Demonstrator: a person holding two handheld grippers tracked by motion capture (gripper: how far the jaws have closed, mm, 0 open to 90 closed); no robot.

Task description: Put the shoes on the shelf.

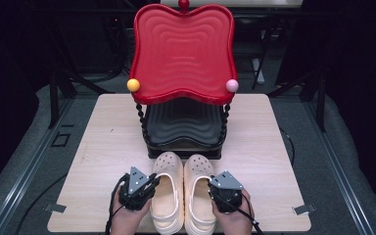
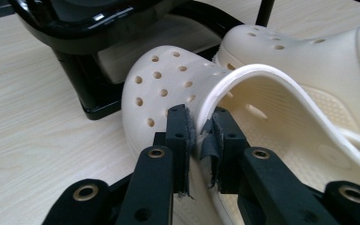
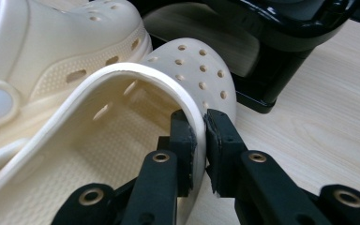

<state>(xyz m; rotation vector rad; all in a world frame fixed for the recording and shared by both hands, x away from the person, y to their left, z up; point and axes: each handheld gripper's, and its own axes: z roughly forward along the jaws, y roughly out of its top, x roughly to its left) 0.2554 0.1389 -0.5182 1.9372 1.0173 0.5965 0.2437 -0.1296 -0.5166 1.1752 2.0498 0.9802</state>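
The table [image 1: 103, 147] carries a two-tier rack [image 1: 183, 54] at 12 o'clock: red tray above, black tray below. Two cream clogs are placed side by side at 6 o'clock, toes touching the rack base. The left tool [image 1: 149, 182] is closed on the left clog [image 1: 168, 196] rim; the right tool [image 1: 211, 185] is closed on the right clog [image 1: 199, 200] rim.

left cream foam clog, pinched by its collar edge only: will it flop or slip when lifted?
The left cream perforated foam clog probably weighs little for its size: thick foam-like walls, many holes. The left hand-held gripper pinches only the thin collar rim, so the wall may flex and the toe may sag. The matte surface and padded jaws suggest little slip.
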